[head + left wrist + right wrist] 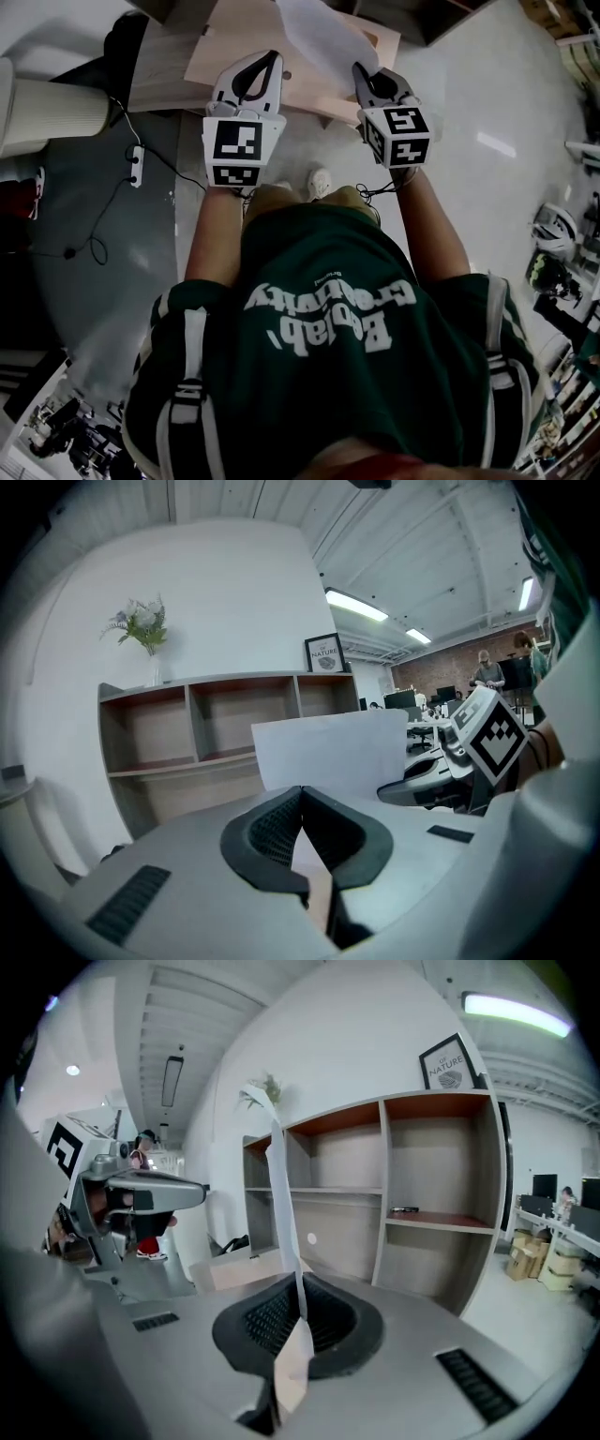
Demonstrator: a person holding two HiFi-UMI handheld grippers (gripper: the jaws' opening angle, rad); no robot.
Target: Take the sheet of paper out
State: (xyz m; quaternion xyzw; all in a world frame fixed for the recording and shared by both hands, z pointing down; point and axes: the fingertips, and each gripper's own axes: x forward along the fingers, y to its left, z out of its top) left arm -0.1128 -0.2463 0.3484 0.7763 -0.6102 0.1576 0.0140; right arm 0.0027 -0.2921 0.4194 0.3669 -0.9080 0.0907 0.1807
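A white sheet of paper [314, 28] hangs in the air, and my right gripper [361, 70] is shut on its edge. In the right gripper view the sheet [281, 1204] shows edge-on, rising out of the closed right gripper [300, 1283]. The left gripper view shows the paper [328, 752] broadside, with the right gripper [412, 789] clamped on its right side. My left gripper [272, 58] is level with the right one, just left of the sheet. The left gripper [301, 791] has its tips together, and nothing sticks out beyond them.
A pale wooden surface [220, 52] lies below both grippers, beside a grey tabletop [159, 80]. An open shelf unit [216, 724] stands at the wall ahead, with a vase of flowers [141, 630] and a framed picture [324, 653] on top. A power strip [137, 167] and cable lie on the floor.
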